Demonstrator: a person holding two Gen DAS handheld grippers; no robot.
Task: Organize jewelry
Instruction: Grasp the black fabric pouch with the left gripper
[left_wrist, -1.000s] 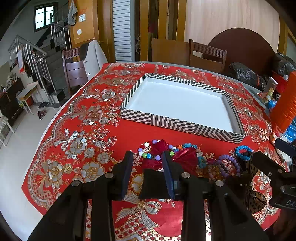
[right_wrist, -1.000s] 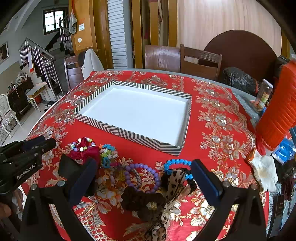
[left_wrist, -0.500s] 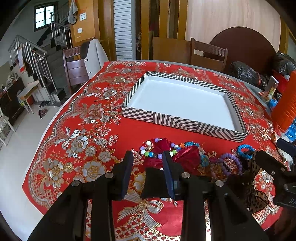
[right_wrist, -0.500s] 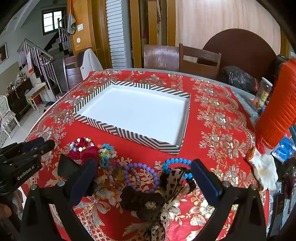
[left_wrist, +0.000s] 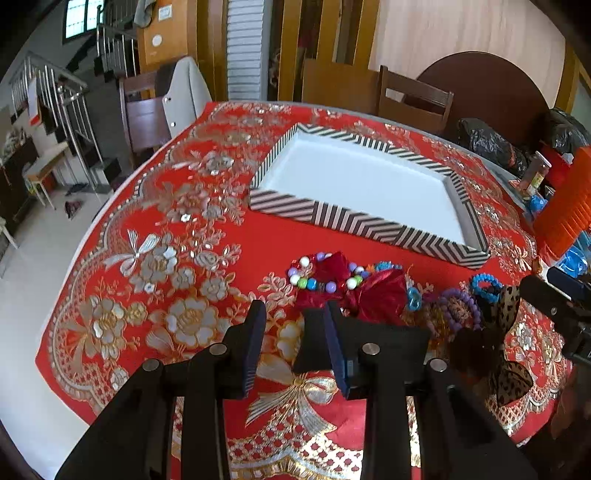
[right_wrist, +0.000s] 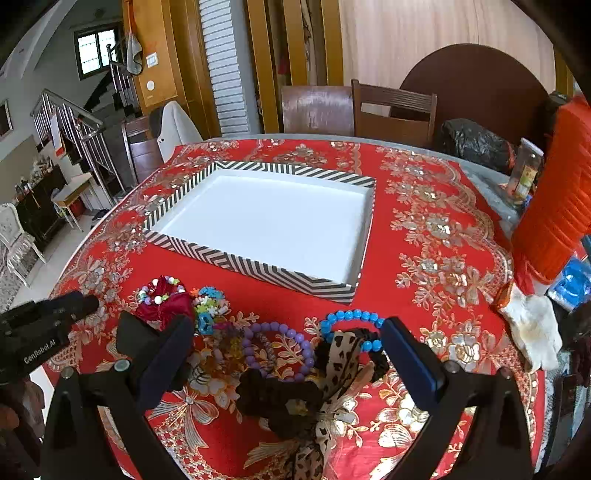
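A shallow white tray with a black-and-white zigzag rim lies mid-table with nothing in it. In front of it is a row of jewelry: a red scrunchie with a multicolour bead bracelet, a purple bead bracelet, a blue bead bracelet and a leopard-print bow. My left gripper is open and empty, just short of the red scrunchie. My right gripper is wide open above the purple bracelet and the bow.
The red floral tablecloth covers a round table. An orange ribbed container, a small jar, a white cloth and black bags sit at the right. Chairs stand behind.
Both grippers have drawn back and up a little, so the tray and jewelry sit slightly farther off. Neither gripper's opening has changed.
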